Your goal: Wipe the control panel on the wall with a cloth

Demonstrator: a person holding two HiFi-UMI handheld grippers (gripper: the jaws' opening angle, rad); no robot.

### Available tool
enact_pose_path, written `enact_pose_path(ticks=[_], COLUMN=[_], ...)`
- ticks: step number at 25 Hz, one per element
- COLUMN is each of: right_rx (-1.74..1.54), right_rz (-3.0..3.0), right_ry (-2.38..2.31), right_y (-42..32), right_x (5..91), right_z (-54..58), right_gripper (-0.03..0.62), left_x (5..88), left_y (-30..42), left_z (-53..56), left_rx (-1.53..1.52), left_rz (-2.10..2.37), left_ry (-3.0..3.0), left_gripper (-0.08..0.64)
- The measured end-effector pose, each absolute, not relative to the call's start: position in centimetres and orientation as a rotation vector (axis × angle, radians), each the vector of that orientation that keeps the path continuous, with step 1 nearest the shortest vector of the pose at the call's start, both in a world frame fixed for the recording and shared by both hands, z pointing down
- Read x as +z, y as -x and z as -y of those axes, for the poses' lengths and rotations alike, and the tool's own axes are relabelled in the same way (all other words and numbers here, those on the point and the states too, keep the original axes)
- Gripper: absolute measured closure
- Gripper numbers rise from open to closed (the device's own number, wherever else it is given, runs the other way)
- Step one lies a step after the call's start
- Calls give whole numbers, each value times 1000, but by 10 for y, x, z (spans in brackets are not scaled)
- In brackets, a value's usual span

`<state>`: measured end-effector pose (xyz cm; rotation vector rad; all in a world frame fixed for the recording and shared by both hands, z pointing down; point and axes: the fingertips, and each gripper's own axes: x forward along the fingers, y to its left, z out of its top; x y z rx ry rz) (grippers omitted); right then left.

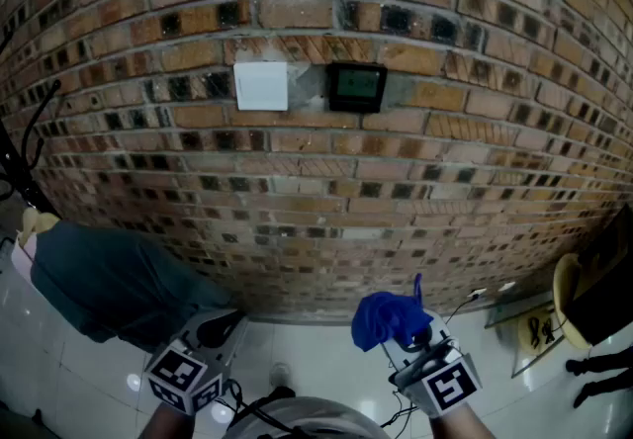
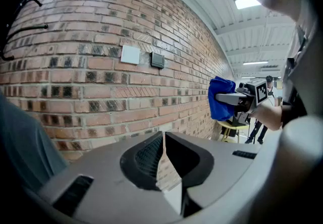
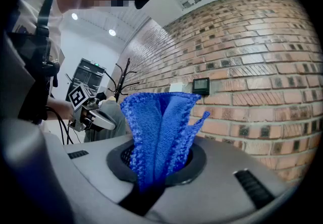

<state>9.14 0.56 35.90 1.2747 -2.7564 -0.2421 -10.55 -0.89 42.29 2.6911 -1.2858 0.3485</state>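
Observation:
A small dark control panel with a greenish screen is set in the brick wall, right of a white cover plate. The panel also shows in the left gripper view and in the right gripper view. My right gripper is low at the right, well below the panel and off the wall, shut on a folded blue cloth that stands up from its jaws. My left gripper is low at the left, shut with nothing in it.
The brick wall fills the view, white tiled floor below. A teal-covered object stands at the lower left beside black cables. At the right are a yellow stool and floor cables.

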Motion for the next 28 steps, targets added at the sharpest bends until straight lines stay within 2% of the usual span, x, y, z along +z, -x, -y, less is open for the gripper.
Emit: enact_pose_path(ticks=[8,18,23,28], right_rx=[-455,-808,-920,-863], right_rz=[2681,2640,2560,2544], right_ry=[-1491,-1646,-1583,-1579], right_y=[-63,-28,-7,-20], right_x=[288,173,150,151], right_z=[105,213,243,255], right_gripper=[505,505,505,505], left_x=[411,418,419,419], left_y=[131,144,148,141], left_z=[90,139,149,151], left_rx=[370,343,298,276], left_rz=[1138,1021,1062,1089], left_ry=[-2802,-2844,-2826,-2780], left_gripper=[555,555,555,555])
